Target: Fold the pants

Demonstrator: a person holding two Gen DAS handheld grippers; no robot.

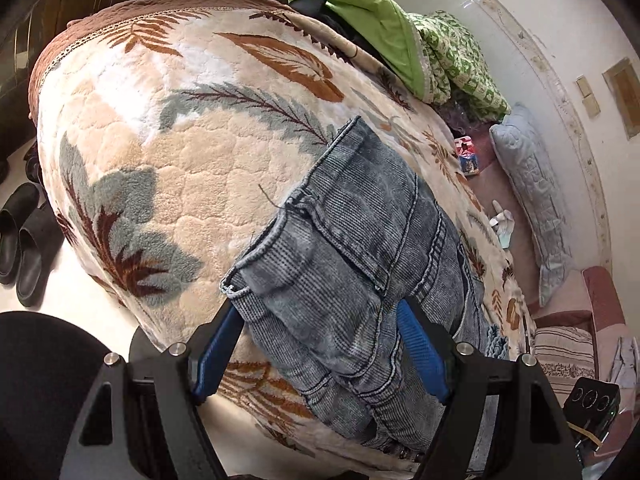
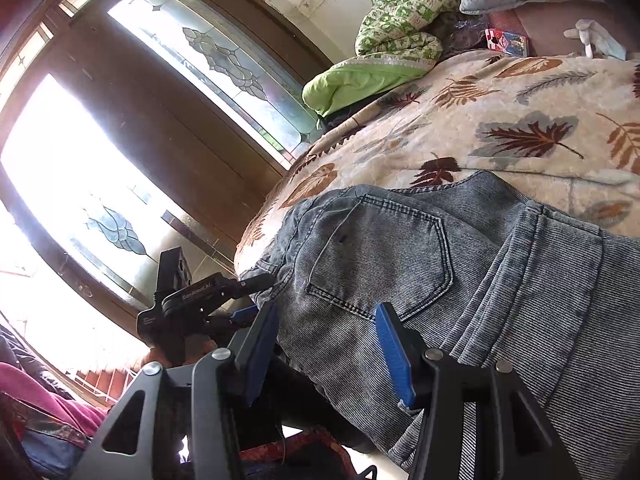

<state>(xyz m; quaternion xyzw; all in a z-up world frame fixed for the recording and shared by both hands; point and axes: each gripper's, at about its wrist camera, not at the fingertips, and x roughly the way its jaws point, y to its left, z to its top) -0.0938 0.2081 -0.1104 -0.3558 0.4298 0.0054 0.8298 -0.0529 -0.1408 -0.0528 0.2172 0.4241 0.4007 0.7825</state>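
Observation:
Grey-blue washed jeans [image 1: 360, 248] lie folded on a leaf-patterned fleece blanket [image 1: 168, 160] on a bed, with one end near the bed's edge. My left gripper [image 1: 320, 308] is open wide and straddles the near end of the jeans; one blue pad [image 1: 218, 348] sits by the hem edge and the other lies over the denim. In the right wrist view the jeans [image 2: 400, 248] show a back pocket. My right gripper [image 2: 326, 308] is open, with denim filling the gap between its pads. The left gripper [image 2: 250, 296] shows there at the jeans' left edge.
A green quilt [image 1: 372, 20] and a pale blue pillow [image 1: 532, 184] lie at the bed's far side, with a small colourful box [image 1: 468, 154] nearby. Black shoes [image 1: 24, 240] stand on the floor. A glazed wooden door [image 2: 152, 128] is beside the bed. A pink sleeve [image 2: 36, 396] is low left.

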